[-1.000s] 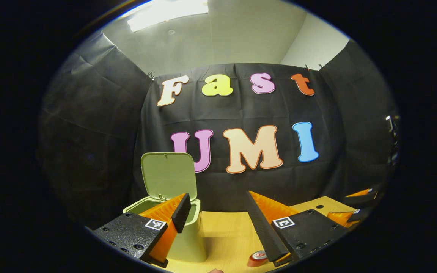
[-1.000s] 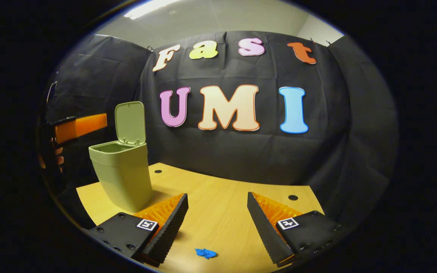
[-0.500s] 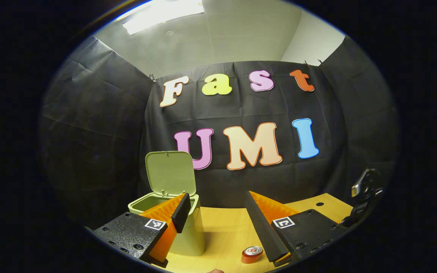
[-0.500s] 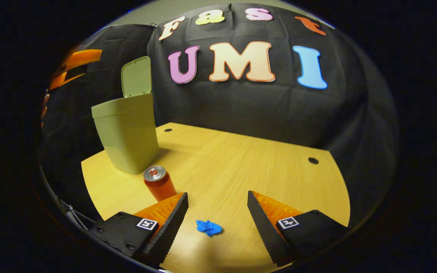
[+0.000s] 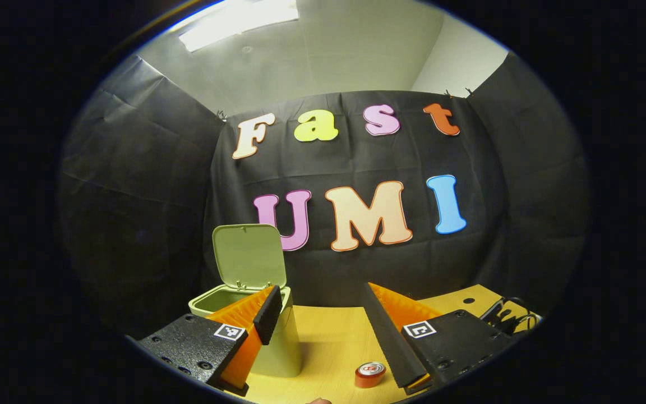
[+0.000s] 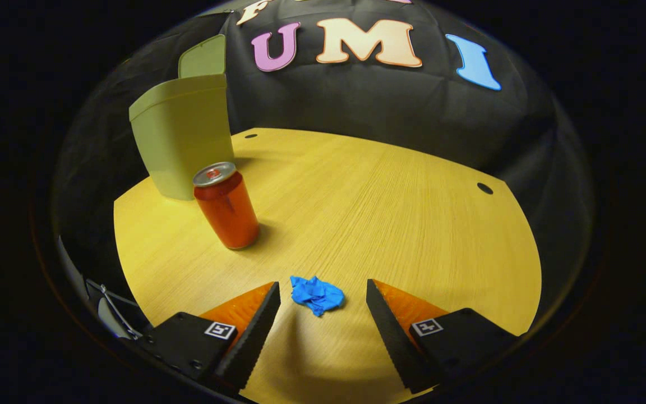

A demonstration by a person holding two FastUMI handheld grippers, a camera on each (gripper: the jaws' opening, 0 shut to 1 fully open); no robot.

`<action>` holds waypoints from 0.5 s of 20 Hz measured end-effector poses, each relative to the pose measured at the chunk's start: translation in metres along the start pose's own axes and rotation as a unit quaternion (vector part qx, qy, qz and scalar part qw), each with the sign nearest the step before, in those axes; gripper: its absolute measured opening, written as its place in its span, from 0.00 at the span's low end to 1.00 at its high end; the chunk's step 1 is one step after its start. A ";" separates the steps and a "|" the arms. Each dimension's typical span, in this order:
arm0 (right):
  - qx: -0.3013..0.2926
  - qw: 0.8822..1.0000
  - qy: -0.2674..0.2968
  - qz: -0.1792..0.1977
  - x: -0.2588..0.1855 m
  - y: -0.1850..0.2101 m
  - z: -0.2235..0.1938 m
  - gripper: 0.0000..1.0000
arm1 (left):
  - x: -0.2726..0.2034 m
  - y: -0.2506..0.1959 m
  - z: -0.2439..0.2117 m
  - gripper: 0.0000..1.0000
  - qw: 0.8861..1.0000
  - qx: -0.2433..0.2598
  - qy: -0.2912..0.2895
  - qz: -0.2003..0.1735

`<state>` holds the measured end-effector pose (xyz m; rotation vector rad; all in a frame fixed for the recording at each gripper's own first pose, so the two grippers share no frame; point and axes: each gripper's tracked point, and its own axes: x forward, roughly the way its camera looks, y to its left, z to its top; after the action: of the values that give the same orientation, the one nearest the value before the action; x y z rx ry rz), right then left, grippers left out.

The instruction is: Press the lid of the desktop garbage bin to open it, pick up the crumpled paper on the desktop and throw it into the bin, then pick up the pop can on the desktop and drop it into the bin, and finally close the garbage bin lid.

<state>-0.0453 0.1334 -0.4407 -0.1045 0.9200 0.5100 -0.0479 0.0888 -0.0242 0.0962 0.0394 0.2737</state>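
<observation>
The pale wooden desktop (image 6: 390,191) spreads wide in the right gripper view, its far edge meeting the black cloth wall (image 6: 390,101) and its right edge curving round past a small dark hole (image 6: 485,188); the middle and right of the board lie bare; at the far left corner stands the light green plastic garbage bin (image 6: 183,140), its hinged lid (image 6: 202,56) raised upright against the cloth, the mouth open; near it, a little to the right and apart from its wall, stands the upright red pop can with a silver top (image 6: 226,209); nearer still lies the small blue crumpled paper (image 6: 316,294), on the board between the spread tips of the right gripper (image 6: 323,297), which is released and touches nothing; in the left gripper view the left gripper (image 5: 320,306) hangs with its fingers wide apart and empty, the bin (image 5: 275,348) just behind its left finger with the lid (image 5: 247,255) standing up, the can (image 5: 370,374) low beside its right finger, and the desktop's (image 5: 328,342) far right corner showing a tangle of dark cable (image 5: 511,314).
</observation>
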 end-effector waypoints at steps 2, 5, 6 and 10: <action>0.005 1.000 0.021 -0.003 0.009 0.001 -0.009 0.91 | 0.001 0.001 -0.002 0.87 1.000 0.005 0.002 -0.001; 0.027 0.999 0.033 0.000 0.019 0.006 -0.017 0.72 | 0.007 0.006 -0.008 0.87 1.000 0.002 0.010 0.000; 0.033 0.999 0.035 0.005 0.020 0.007 -0.016 0.69 | 0.009 0.008 -0.011 0.87 1.000 0.000 0.013 0.001; 0.061 0.997 0.045 0.019 0.025 0.013 -0.015 0.17 | 0.012 0.025 -0.018 0.87 1.000 -0.001 0.024 0.007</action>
<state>-0.0504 0.1495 -0.4677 0.0005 1.0404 0.4869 -0.0444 0.1174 -0.0403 0.0871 0.0852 0.2893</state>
